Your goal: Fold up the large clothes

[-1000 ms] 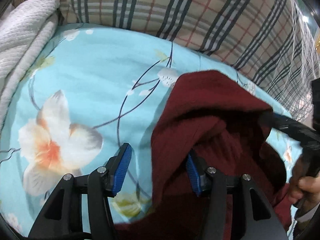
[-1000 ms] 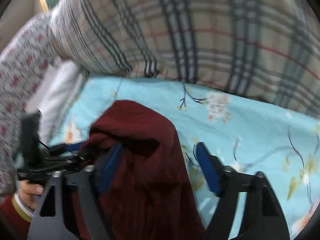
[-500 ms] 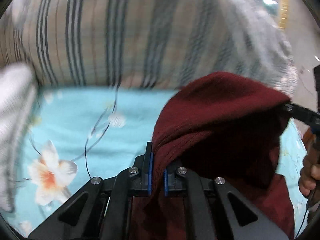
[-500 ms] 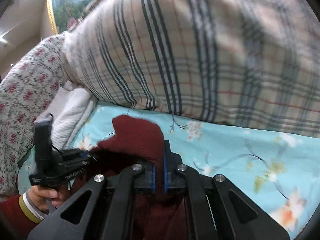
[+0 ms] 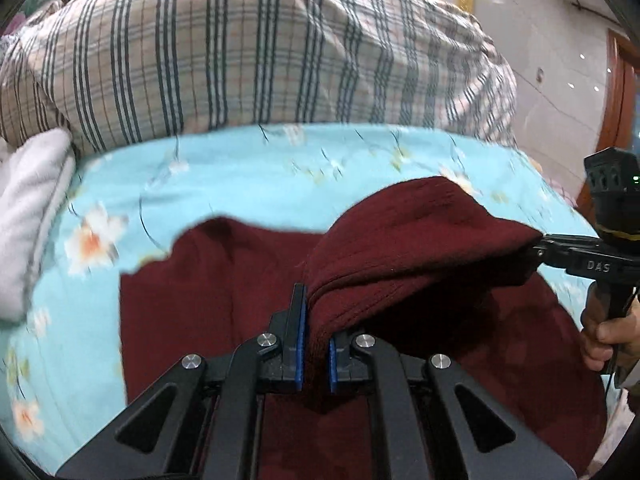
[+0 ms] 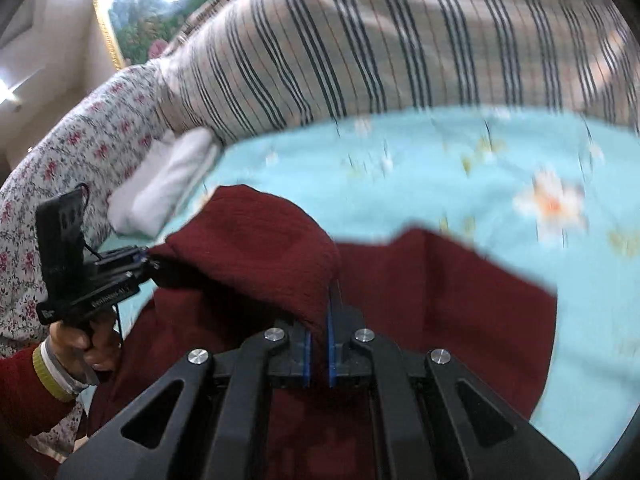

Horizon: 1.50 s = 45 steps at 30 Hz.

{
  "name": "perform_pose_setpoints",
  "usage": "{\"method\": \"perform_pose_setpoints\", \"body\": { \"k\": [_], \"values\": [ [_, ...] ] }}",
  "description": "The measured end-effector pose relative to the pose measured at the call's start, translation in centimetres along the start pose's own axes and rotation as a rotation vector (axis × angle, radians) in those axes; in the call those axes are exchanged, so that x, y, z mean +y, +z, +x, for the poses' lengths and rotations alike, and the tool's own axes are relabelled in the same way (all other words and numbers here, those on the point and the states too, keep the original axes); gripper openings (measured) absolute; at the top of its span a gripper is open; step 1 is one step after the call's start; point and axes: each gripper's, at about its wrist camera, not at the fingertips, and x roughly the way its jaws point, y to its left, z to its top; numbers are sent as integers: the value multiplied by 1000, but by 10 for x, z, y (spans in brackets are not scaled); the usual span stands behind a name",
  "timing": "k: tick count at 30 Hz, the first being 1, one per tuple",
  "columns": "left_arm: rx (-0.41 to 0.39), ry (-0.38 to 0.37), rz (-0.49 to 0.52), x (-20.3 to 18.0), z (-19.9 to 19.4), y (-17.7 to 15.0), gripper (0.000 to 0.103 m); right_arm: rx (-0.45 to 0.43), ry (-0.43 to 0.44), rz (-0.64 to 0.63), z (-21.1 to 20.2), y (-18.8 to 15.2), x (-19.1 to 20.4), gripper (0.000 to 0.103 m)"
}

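A dark red knitted garment (image 5: 224,288) (image 6: 432,304) lies on a light blue flowered bedsheet (image 5: 248,176) (image 6: 400,172). My left gripper (image 5: 314,344) is shut on a raised edge of it, the cloth pinched between the blue pads. My right gripper (image 6: 318,352) is likewise shut on the same raised fold. Between the two grips the fold stretches taut above the flat part. In the left wrist view the right gripper (image 5: 540,250) shows at the right edge, held by a hand (image 5: 608,340). In the right wrist view the left gripper (image 6: 150,260) shows at the left.
A big plaid quilt (image 5: 260,52) (image 6: 380,48) is piled along the far side of the bed. A folded white blanket (image 5: 28,208) (image 6: 164,188) lies beside it, next to a flowered pillow (image 6: 80,152). A wall and a wooden door frame (image 5: 618,92) stand at the right.
Both grippers closed on the red garment's edge, then drew back with it, lifting a fold. More of the garment now lies spread flat on the sheet.
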Motion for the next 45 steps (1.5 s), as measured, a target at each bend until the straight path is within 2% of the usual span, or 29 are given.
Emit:
{"method": "perform_pose_setpoints", "body": {
  "k": [5, 7, 9, 13, 14, 16, 18, 19, 24, 28, 30, 33, 35, 37, 39, 41, 45],
  "values": [
    [55, -9, 48, -12, -4, -31, 8, 87, 17, -4, 5, -27, 6, 7],
    [89, -18, 49, -10, -3, -41, 10, 114, -4, -3, 8, -34, 6, 8],
    [116, -25, 44, -8, -3, -46, 14, 147, -11, 17, 10, -39, 3, 14],
    [148, -40, 40, -7, -16, -62, 17, 172, -8, 31, 0, -47, 2, 15],
    [152, -45, 37, -6, -22, -65, 20, 177, -6, 30, -4, -49, 4, 17],
    [161, -46, 18, -1, -35, -73, 25, 181, -4, 25, -16, -53, 7, 28],
    [163, -51, -18, 6, -47, -76, 26, 165, 5, 22, -31, -54, 10, 47],
    [157, -59, -38, 9, -51, -73, 26, 150, 11, 22, -37, -53, 11, 48],
    [91, -165, -153, 14, -60, -40, 30, 75, 41, 70, -42, -29, 9, 49],
    [90, -220, -144, -10, -37, -8, 49, 50, 39, 117, -13, -3, 14, 48],
    [104, -201, -136, -17, -21, -4, 49, 91, 28, 147, 11, 0, 14, 48],
    [192, -219, -159, -12, 8, -13, 49, 213, 9, 183, 41, -12, 11, 48],
    [254, -192, -158, -6, 18, -28, 49, 309, 29, 225, 51, -34, 8, 48],
    [291, -178, -145, -2, 21, -45, 48, 334, 70, 234, 46, -52, 12, 48],
    [279, -176, -136, 0, 15, -54, 48, 370, 85, 213, 42, -67, 22, 48],
    [281, -172, -138, 2, 8, -59, 49, 338, 60, 186, 31, -72, 30, 48],
    [258, -155, -172, 8, -16, -63, 49, 256, 70, 236, 1, -67, 30, 48]
  ]
}}
